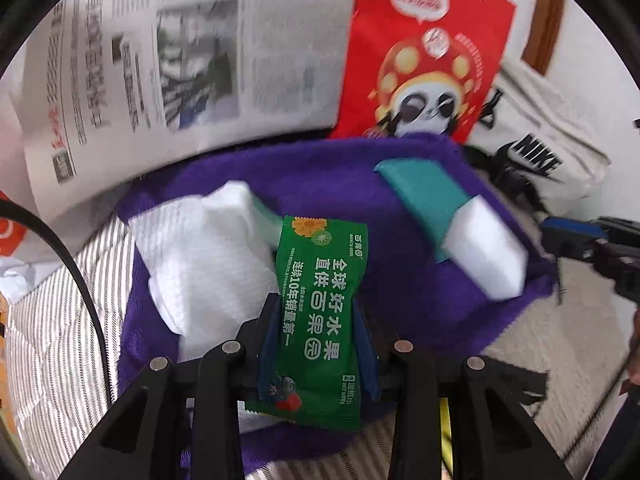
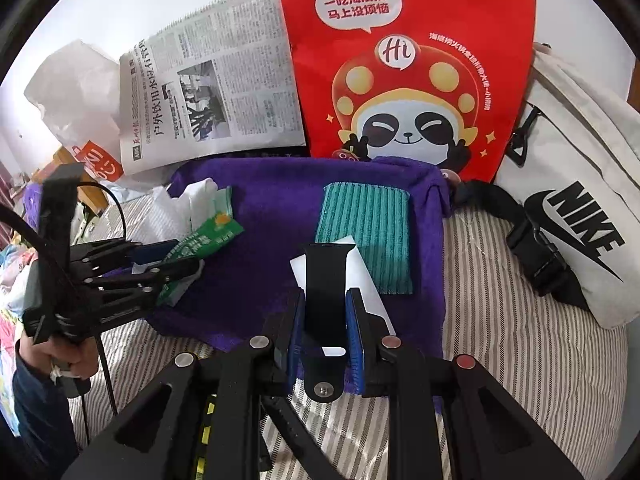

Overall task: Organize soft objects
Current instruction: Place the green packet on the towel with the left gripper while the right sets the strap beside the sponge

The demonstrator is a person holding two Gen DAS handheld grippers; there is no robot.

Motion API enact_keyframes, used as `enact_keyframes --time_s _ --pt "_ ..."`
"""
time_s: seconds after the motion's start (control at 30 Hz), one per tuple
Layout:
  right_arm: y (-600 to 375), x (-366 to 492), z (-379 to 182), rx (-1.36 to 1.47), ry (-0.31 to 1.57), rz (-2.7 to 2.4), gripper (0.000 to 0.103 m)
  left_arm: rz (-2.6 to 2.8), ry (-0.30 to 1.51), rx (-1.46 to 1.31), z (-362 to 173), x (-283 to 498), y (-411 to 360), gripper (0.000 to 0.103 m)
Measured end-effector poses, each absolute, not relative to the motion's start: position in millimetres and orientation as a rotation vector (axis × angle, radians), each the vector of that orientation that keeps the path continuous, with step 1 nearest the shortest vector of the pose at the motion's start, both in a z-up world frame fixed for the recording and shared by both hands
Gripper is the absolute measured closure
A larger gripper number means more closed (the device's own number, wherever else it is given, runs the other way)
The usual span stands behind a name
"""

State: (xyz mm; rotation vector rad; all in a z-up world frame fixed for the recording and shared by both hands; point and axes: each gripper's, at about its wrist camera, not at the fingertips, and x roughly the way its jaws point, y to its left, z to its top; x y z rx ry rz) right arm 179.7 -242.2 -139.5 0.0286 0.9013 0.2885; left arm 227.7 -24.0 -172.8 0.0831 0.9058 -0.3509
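Observation:
My left gripper (image 1: 318, 312) is shut on a green wet-wipes packet (image 1: 320, 320), held over a purple towel (image 1: 320, 184). On the towel lie a white folded tissue (image 1: 200, 264), a teal cloth (image 1: 420, 192) and a white sponge block (image 1: 484, 256). In the right wrist view my right gripper (image 2: 326, 296) is shut on a black watch strap (image 2: 324, 280) above the towel's (image 2: 272, 208) near edge, just left of the teal ribbed cloth (image 2: 368, 232). The left gripper (image 2: 180, 258) and its green packet (image 2: 200, 240) show at the towel's left side. The right gripper (image 1: 560, 236) shows at the right edge.
A newspaper (image 2: 212, 100) and a red panda paper bag (image 2: 408, 60) stand behind the towel. A white Nike bag (image 2: 572, 208) with black straps lies to the right. Striped bedding (image 2: 500, 300) lies underneath. A white plastic bag (image 2: 76, 88) sits far left; a hand (image 2: 72, 356) holds the left gripper.

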Motion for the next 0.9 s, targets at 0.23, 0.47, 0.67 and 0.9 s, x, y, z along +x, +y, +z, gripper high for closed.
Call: enact_keyframes --time_s 0.23,0.47,0.67,0.9 --pt "-237.7 185.6 -150.7 0.024 0.918 0.293 0.082 -0.346 0.918 0.138 -185.4 231.3 -32.6 0.066" --pt "-230.8 185.3 -153.1 0.007 0.923 0.308 0.082 -0.368 0.930 0.131 -187.5 229.5 -31.6 0.061" --pt "-224.3 185.9 -153.1 -0.023 0.931 0.312 0.082 -0.383 0.933 0.141 -184.9 221.5 -30.0 0.036" --pt "-211.4 193.5 -149.1 -0.045 0.938 0.318 0.082 -0.362 0.895 0.167 -169.9 208.9 -21.5 0.034"
